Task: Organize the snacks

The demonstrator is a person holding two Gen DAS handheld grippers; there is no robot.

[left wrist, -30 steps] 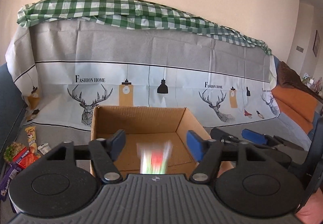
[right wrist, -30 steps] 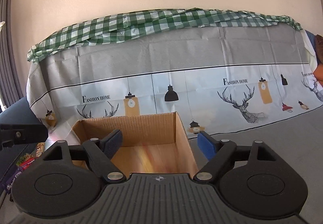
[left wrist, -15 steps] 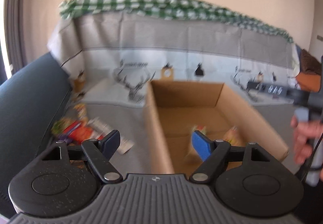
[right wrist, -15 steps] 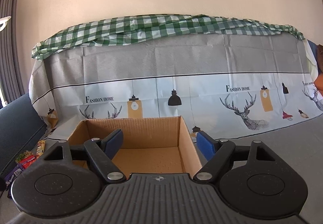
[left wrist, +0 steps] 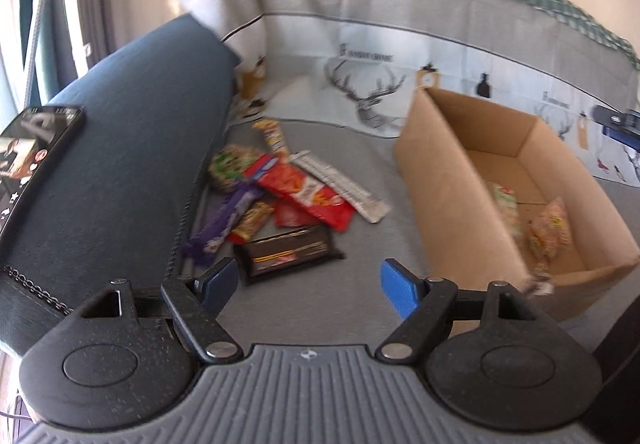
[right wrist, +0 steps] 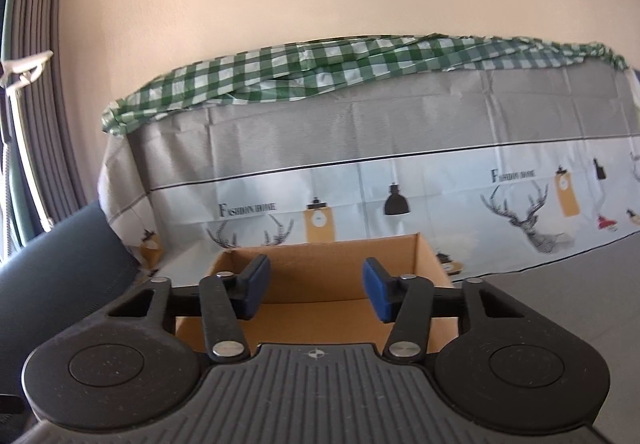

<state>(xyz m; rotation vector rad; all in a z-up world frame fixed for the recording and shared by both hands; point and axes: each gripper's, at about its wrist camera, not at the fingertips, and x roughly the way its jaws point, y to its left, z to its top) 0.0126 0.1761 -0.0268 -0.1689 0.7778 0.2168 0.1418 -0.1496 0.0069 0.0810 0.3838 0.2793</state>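
Observation:
A brown cardboard box (left wrist: 448,180) sits on the grey seat cover, holding two pale snack bags (left wrist: 550,230). Left of it lies a pile of loose snacks: a red packet (left wrist: 308,196), a dark bar (left wrist: 288,250), a purple wrapper (left wrist: 224,220), a green bag (left wrist: 232,164) and a white strip (left wrist: 340,184). My left gripper (left wrist: 310,286) is open and empty, hovering just in front of the pile. My right gripper (right wrist: 316,290) is open and empty, above the near part of the same box (right wrist: 320,260).
A dark blue sofa arm (left wrist: 120,148) rises at the left with a phone (left wrist: 36,140) lying on it. The backrest is draped with a deer-print cover (right wrist: 400,172) and a green checked cloth (right wrist: 340,64).
My left gripper swung left from over the box to the snack pile, after a snack dropped into the box. My right gripper stayed over the box and its jaws narrowed slightly.

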